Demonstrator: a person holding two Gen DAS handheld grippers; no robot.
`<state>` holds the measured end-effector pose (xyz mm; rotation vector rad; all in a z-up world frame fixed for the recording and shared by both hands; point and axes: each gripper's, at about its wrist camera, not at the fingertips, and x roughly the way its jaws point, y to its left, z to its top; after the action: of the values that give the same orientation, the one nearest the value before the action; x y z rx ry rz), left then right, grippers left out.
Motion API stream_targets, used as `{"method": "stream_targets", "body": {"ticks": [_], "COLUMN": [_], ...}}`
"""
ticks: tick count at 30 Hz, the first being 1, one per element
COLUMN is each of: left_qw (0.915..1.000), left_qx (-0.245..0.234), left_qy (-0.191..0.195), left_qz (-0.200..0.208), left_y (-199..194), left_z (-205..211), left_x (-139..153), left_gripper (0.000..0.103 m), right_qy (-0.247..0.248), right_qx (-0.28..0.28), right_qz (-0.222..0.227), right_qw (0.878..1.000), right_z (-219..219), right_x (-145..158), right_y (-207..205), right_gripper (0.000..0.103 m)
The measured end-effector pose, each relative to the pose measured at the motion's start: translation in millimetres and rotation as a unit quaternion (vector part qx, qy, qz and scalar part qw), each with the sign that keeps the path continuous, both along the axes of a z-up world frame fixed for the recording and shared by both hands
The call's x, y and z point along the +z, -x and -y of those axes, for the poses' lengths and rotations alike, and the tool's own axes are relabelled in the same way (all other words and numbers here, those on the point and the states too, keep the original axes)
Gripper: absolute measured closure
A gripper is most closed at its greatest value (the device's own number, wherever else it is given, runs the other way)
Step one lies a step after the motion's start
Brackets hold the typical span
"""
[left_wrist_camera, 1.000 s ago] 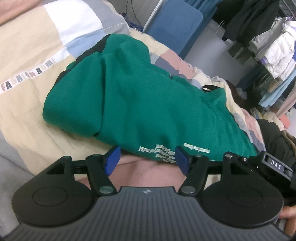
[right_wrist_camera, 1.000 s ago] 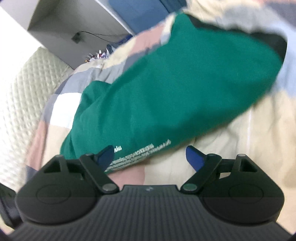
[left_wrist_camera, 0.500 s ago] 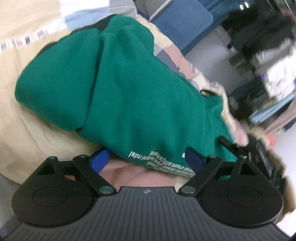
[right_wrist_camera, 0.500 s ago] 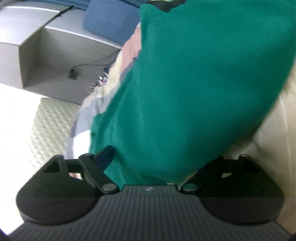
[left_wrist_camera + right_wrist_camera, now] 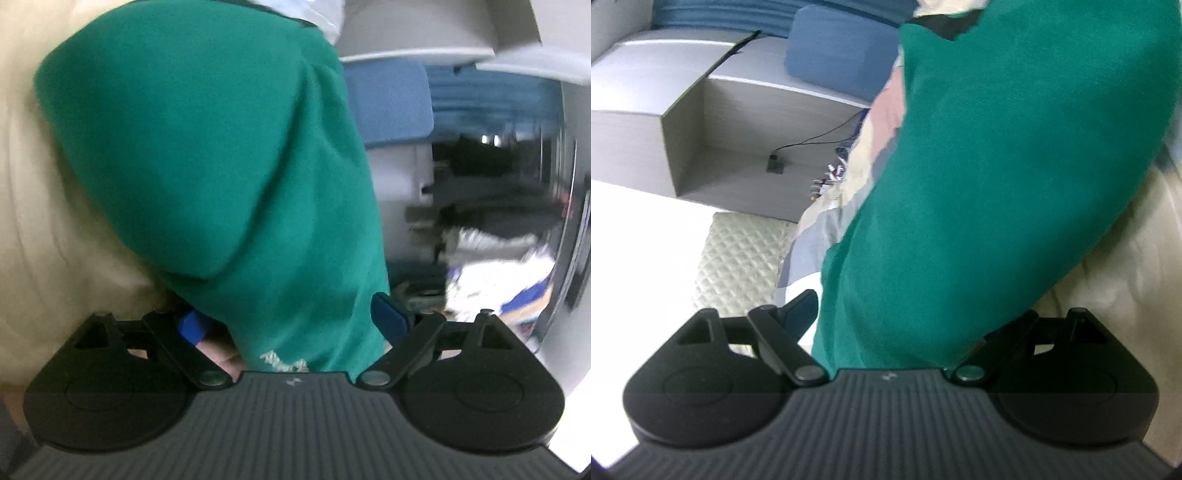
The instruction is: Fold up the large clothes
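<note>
A folded green garment (image 5: 221,147) with white lettering on its near hem lies on a patchwork bedspread (image 5: 29,221). My left gripper (image 5: 290,323) is rolled onto its side and stands wide open. The lettered hem sits between its blue pads (image 5: 388,317), and the far-left pad is partly tucked under the cloth. In the right wrist view the same green garment (image 5: 997,166) fills the middle. My right gripper (image 5: 908,325) is open too, with the garment's edge between its jaws. One of its fingers (image 5: 801,310) shows; cloth hides the other's tip.
A blue cushion (image 5: 388,99) and grey shelving (image 5: 701,129) stand beyond the bed. A quilted cream surface (image 5: 738,251) lies at the left of the right wrist view. Blurred piles of clothes (image 5: 498,266) fill the room to the right.
Both grippers rolled sideways and closed in on the garment's near hem, which now lies between their jaws. The left jaws spread wider. The left gripper sank lower.
</note>
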<state>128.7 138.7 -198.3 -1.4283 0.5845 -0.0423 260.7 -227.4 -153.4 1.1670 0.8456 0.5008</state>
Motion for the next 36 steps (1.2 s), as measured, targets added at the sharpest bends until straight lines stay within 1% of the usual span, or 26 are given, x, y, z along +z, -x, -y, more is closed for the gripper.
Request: {"method": "stream_targets", "body": {"ticks": [1, 3, 6, 7, 9, 11, 13, 17, 19, 21, 22, 23, 24, 25, 27, 28, 29, 30, 32, 34, 36], "left_qw": [1.0, 0.9999, 0.9995, 0.999, 0.9977, 0.9966, 0.9969, 0.9983, 0.9978, 0.9977, 0.998, 0.9981, 0.998, 0.9978, 0.9969, 0.9963, 0.9957, 0.9948, 0.9926, 0.9923, 0.9931], "left_qx": [0.003, 0.006, -0.001, -0.007, -0.011, -0.005, 0.003, 0.039, 0.057, 0.062, 0.06, 0.058, 0.057, 0.055, 0.048, 0.047, 0.046, 0.043, 0.038, 0.04, 0.046], "left_qy": [0.007, 0.011, -0.013, -0.026, -0.046, -0.052, -0.042, -0.007, -0.003, -0.005, -0.01, -0.019, -0.028, -0.036, -0.062, -0.072, -0.08, -0.092, -0.116, -0.117, -0.106], "left_qz": [0.002, 0.01, 0.029, 0.035, 0.049, 0.064, 0.066, 0.044, 0.035, 0.027, 0.019, 0.01, 0.007, 0.004, -0.005, -0.007, -0.009, -0.009, -0.003, 0.003, 0.018], "left_y": [-0.7, -2.3, -4.5, -6.7, -10.3, -9.2, -6.6, -1.9, -5.3, -9.2, -12.8, -16.0, -18.1, -15.8, -20.6, -21.2, -21.4, -22.5, -20.8, -12.0, 4.1], "left_z": [-1.2, -0.6, 2.3, 4.4, 6.7, 8.4, 7.2, 2.1, -4.2, -6.9, -7.1, -6.6, -6.3, -8.3, -6.9, -6.7, -6.5, -4.7, -3.3, -5.0, -7.0], "left_x": [-2.9, -5.1, 1.0, 5.4, 12.5, 17.5, 17.8, 5.9, 4.0, 2.2, 1.9, 2.9, 4.7, 6.7, 13.1, 16.0, 19.3, 24.5, 34.3, 41.2, 49.7], "left_gripper": [0.011, 0.011, 0.011, 0.011, 0.011, 0.011, 0.011, 0.011, 0.011, 0.013, 0.014, 0.018, 0.022, 0.025, 0.038, 0.041, 0.047, 0.052, 0.056, 0.061, 0.064], "right_qy": [0.001, 0.019, 0.033, 0.035, 0.031, 0.018, 0.019, 0.004, 0.001, 0.014, 0.028, 0.037, 0.041, 0.043, 0.058, 0.065, 0.071, 0.074, 0.08, 0.091, 0.097], "right_qx": [-0.003, -0.014, -0.029, -0.034, -0.042, -0.053, -0.079, -0.097, -0.101, -0.099, -0.094, -0.09, -0.088, -0.084, -0.078, -0.076, -0.072, -0.069, -0.065, -0.062, -0.058], "right_qz": [-0.006, -0.011, -0.015, -0.018, -0.022, -0.029, -0.029, -0.037, -0.045, -0.045, -0.045, -0.043, -0.04, -0.036, -0.029, -0.024, -0.018, -0.013, 0.003, 0.024, 0.039], "right_qw": [1.0, 1.0, 0.999, 0.999, 0.998, 0.998, 0.996, 0.995, 0.994, 0.994, 0.994, 0.994, 0.995, 0.995, 0.995, 0.995, 0.995, 0.995, 0.995, 0.994, 0.993], "right_z": [1.0, 0.0, -0.1, 1.8, 7.7, 13.5, 20.0, 26.3, 26.8, 24.5, 20.5, 17.3, 14.5, 12.2, 10.0, 10.1, 10.7, 11.4, 12.6, 12.5, 15.3], "right_x": [-2.7, -3.0, -3.3, -4.2, -6.7, -7.9, -3.4, -2.9, -4.7, -6.7, -8.0, -9.7, -10.7, -11.4, -8.5, -5.7, -2.4, 0.0, 7.5, 16.6, 24.0], "right_y": [0.4, 4.4, 8.1, 8.7, 9.2, 9.9, 13.8, 13.4, 10.0, 5.9, 3.8, 3.0, -0.2, -3.4, -6.6, -6.5, -6.0, -5.2, -2.2, 2.0, 6.5], "right_gripper": [0.013, 0.014, 0.014, 0.014, 0.016, 0.016, 0.016, 0.016, 0.016, 0.016, 0.016, 0.016, 0.016, 0.019, 0.027, 0.034, 0.039, 0.041, 0.047, 0.049, 0.051]}}
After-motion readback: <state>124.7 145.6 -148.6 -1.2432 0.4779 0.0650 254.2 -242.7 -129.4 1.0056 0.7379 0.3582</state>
